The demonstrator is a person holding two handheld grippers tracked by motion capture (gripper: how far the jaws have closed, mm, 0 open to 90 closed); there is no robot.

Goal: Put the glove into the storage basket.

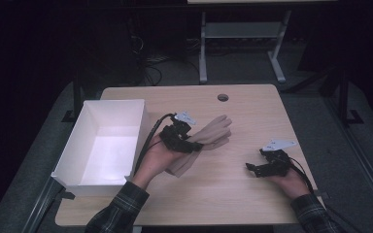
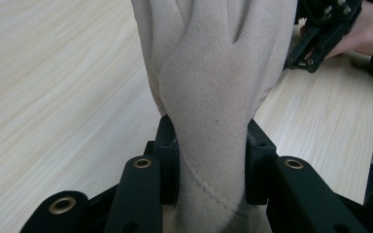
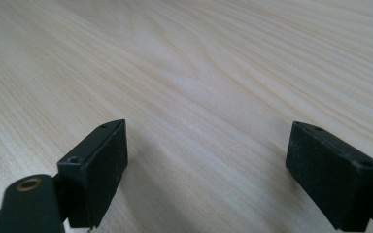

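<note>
- Pale wooden table (image 1: 243, 194): bare grain open between the grippers and toward the far edge.
- White rectangular open-topped box (image 1: 108, 145): at the left edge, just beside the left gripper (image 1: 194, 145).
- Beige fabric glove (image 1: 209, 136): mid-table, cuff clamped by the left gripper.
- Right gripper (image 3: 206, 170): jaws spread, nothing between, near the right edge.

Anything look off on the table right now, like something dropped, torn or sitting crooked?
Nothing stands out. The beige glove is clamped at its wrist in the left hand-held gripper, intact. The white box sits square at the table's left edge. The right hand-held gripper is open over bare wood.
</note>
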